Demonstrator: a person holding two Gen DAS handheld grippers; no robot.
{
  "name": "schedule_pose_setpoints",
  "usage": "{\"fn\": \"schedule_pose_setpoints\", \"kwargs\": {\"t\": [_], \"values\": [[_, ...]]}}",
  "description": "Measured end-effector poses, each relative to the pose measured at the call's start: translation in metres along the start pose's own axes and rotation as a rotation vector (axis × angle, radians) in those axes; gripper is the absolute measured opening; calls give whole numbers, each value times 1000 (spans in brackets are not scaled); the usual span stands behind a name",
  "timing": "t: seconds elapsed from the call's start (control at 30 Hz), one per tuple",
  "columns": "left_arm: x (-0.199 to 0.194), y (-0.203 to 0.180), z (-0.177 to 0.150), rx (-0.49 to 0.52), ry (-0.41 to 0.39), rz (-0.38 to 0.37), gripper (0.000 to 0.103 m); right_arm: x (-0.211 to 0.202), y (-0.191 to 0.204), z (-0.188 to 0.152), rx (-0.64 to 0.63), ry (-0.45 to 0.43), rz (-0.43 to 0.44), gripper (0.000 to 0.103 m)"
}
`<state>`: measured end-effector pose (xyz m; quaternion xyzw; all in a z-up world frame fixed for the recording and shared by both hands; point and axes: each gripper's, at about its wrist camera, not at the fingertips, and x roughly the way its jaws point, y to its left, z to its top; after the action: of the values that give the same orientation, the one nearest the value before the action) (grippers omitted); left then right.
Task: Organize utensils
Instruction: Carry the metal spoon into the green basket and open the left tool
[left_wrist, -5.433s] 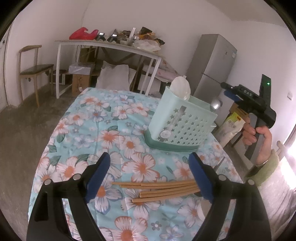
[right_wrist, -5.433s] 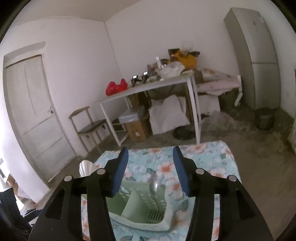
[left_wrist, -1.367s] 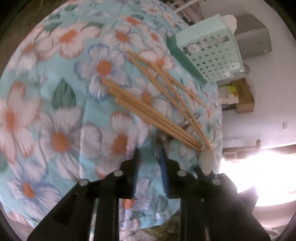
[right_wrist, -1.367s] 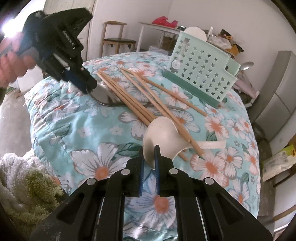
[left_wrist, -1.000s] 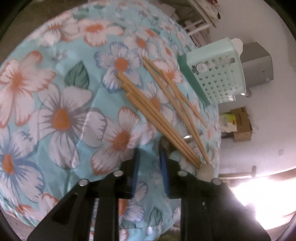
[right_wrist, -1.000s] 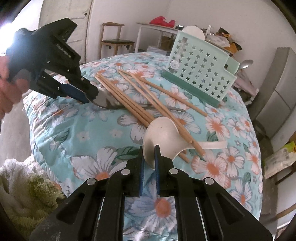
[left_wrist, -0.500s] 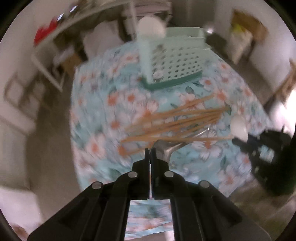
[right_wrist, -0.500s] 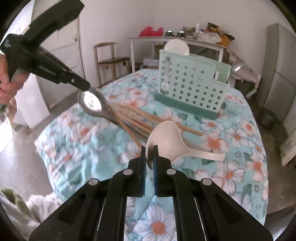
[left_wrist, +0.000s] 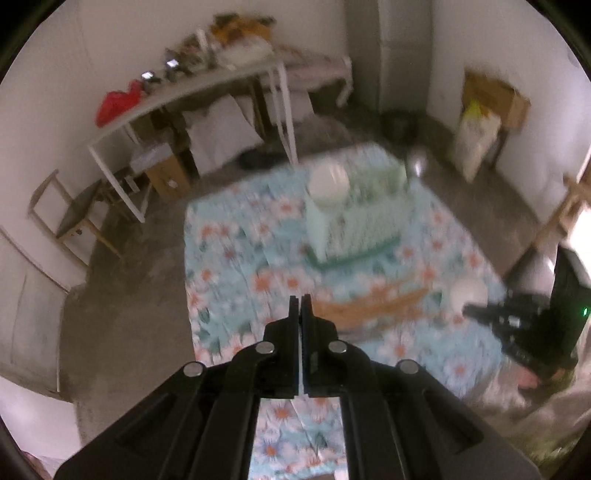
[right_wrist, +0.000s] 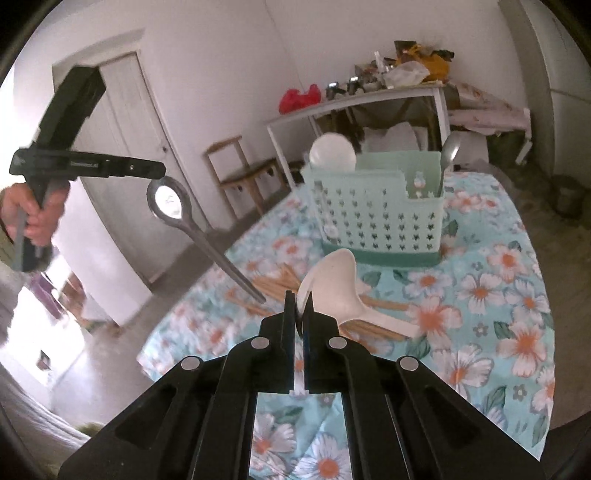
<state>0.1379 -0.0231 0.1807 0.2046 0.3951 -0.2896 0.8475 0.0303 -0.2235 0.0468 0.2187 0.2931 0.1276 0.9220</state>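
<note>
Both spoons now lifted off the surface: left claw clamped on metal spoon upper left, right claw pinching white spoon. Next up, probably the basket.

The left gripper is raised at ten o'clock in the right wrist view, a hand wrapped round its handle, fingers pinched shut on a metal spoon (handle slanting down toward five o'clock). The right gripper is clamped on a white ladle, tilted downward.
</note>
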Motion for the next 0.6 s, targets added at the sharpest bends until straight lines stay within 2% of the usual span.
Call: {"fn": "schedule_pose_setpoints", "kwargs": {"t": [0.2, 0.3, 0.53, 0.6], "values": [[-12, 20, 31, -88, -169, 39, 0, -7, -2, 20, 18, -41, 39, 2], [-8, 28, 49, -135, -235, 19, 0, -7, -1, 27, 11, -52, 38, 2], [-1, 19, 88, -127, -378, 54, 0, -7, 0, 34, -1, -64, 39, 2], [6, 12, 96, -101, -394, 75, 0, -6, -1, 34, 4, -63, 43, 2]]}}
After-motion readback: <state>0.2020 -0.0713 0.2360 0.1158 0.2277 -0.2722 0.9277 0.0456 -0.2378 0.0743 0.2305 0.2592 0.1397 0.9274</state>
